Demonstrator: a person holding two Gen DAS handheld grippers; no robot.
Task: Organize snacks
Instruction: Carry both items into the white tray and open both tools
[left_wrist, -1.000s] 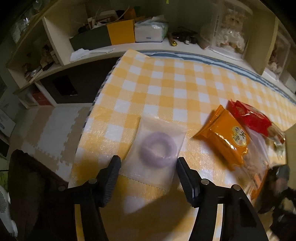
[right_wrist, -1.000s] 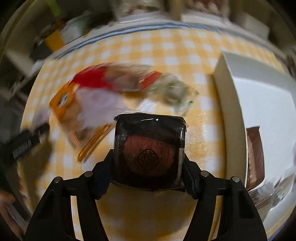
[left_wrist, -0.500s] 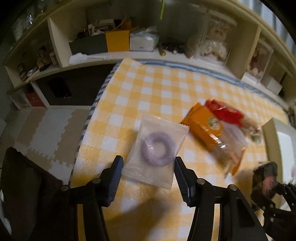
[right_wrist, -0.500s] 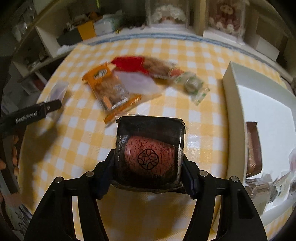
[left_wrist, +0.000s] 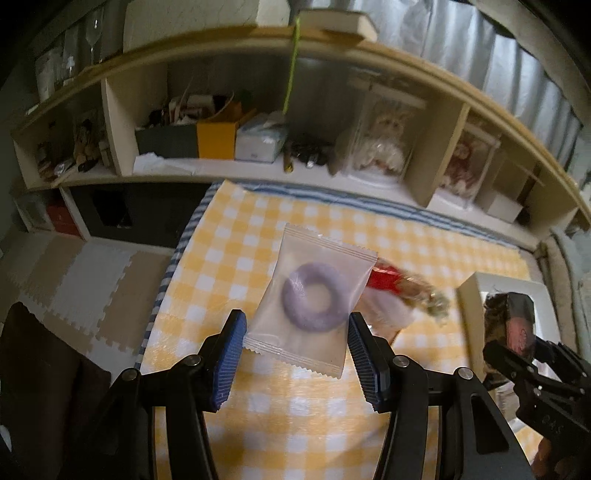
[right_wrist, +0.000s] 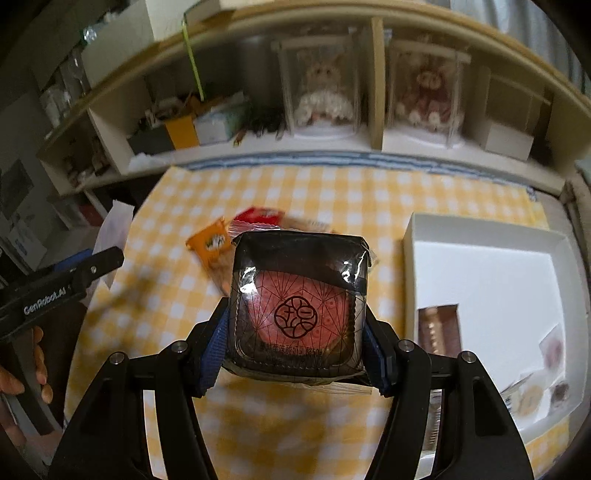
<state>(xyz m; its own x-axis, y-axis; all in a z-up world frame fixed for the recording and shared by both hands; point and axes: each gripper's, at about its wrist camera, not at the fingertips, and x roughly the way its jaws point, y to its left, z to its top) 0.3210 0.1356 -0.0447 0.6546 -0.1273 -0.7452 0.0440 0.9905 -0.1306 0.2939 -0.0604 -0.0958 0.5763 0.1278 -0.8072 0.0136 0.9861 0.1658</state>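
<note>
Both grippers had lifted their snacks off the checked table (left_wrist: 229, 266): the left gripper (left_wrist: 295, 345) clamped the ring-sweet packet (left_wrist: 312, 295), the right gripper (right_wrist: 297, 347) gripped the dark pastry pack (right_wrist: 299, 299), ready for the white box (right_wrist: 480, 273).

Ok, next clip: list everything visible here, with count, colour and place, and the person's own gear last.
Clear packet with a purple ring snack: one, purple in frosted plastic, held off the table between the left pads.
Black-wrapped square snack with a red centre: one, held in the right gripper.
Orange snack bag: one, on the yellow checked tablecloth.
Red snack bag: one, behind the orange one.
White open box: one, table's right side, holding a brown bar and small wrapped snacks, count unclear.
Cream shelf unit: one, behind the table, holding cased dolls and clutter.
Left gripper: black with blue pads.
Right gripper: likewise.
Hand: one, holding the left gripper.
</note>
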